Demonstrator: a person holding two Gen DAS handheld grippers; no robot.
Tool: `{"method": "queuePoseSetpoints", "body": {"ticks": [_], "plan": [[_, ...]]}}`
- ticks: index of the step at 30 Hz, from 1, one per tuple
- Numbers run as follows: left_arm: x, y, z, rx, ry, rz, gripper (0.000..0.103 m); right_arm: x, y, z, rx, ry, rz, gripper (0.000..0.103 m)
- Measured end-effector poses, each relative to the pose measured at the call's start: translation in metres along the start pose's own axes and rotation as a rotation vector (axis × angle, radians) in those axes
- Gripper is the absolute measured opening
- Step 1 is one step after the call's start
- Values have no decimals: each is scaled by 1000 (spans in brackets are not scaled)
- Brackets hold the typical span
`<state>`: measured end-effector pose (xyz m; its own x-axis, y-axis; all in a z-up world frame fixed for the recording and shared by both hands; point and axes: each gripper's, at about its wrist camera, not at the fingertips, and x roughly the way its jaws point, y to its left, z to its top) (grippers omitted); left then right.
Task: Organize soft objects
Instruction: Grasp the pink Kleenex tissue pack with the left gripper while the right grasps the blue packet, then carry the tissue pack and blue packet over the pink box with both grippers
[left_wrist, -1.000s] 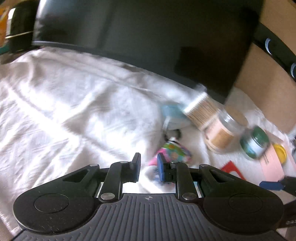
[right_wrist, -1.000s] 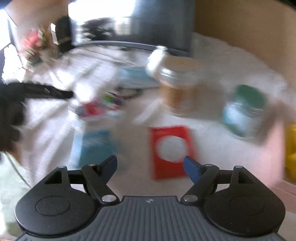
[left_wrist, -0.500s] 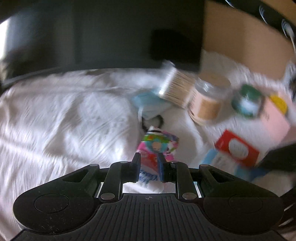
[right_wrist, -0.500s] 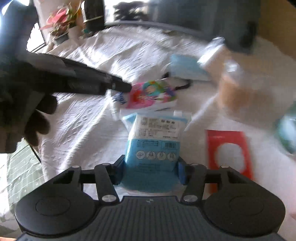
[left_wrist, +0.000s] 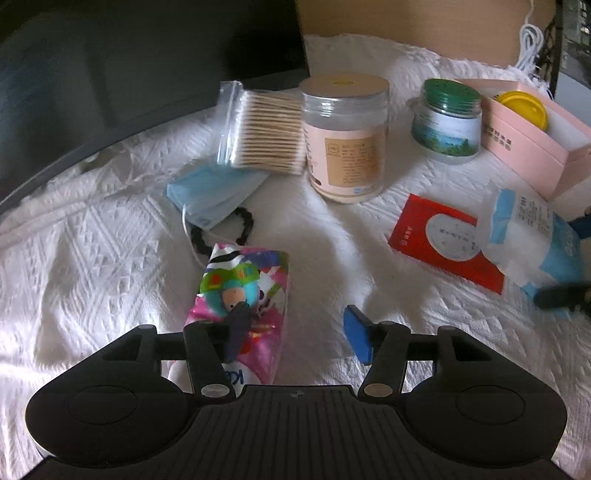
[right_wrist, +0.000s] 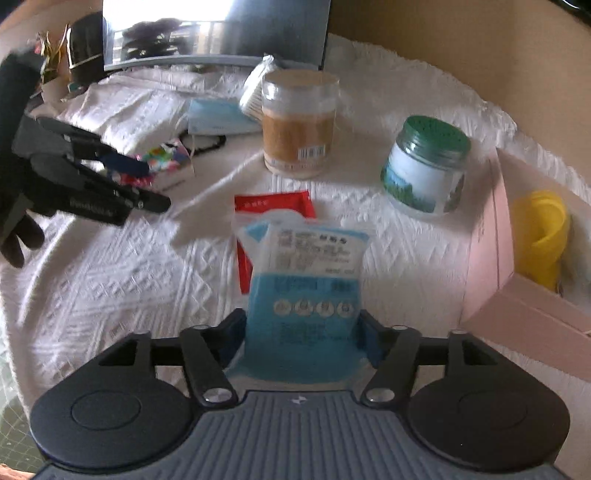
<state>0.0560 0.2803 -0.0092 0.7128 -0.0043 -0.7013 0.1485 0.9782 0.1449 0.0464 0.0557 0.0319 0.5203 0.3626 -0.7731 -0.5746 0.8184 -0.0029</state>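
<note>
My left gripper (left_wrist: 295, 334) is open; a colourful cartoon tissue pack (left_wrist: 245, 295) lies on the white cloth against its left finger, apart from the right finger. My right gripper (right_wrist: 303, 334) is shut on a blue-and-white soft pack (right_wrist: 304, 284) and holds it above the cloth; that pack also shows at the right of the left wrist view (left_wrist: 535, 236). A blue face mask (left_wrist: 214, 194) and a black hair tie (left_wrist: 221, 232) lie beyond the tissue pack. A red sachet (left_wrist: 443, 240) lies flat under the held pack.
A bag of cotton swabs (left_wrist: 262, 133) leans on a clear jar with a tan lid (left_wrist: 347, 136). A green-lidded jar (left_wrist: 448, 122) stands beside a pink box (left_wrist: 532, 147) holding a yellow container (right_wrist: 543, 236). A dark monitor (left_wrist: 129, 62) stands behind.
My left gripper has opened and let go of the cartoon tissue pack. My right gripper has closed on the blue-and-white pack and carried it right, over the red sachet.
</note>
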Motion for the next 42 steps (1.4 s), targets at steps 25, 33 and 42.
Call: {"method": "queuePoseSetpoints", "body": {"ticks": [25, 33, 42], "plan": [[29, 41, 12, -122, 45, -34, 65, 11, -10, -29, 84, -95, -17, 103], [28, 38, 15, -169, 70, -37, 57, 14, -11, -21, 72, -48, 1, 103], [-10, 37, 3, -299, 13, -52, 55, -6, -19, 5, 43, -67, 30, 100]]}}
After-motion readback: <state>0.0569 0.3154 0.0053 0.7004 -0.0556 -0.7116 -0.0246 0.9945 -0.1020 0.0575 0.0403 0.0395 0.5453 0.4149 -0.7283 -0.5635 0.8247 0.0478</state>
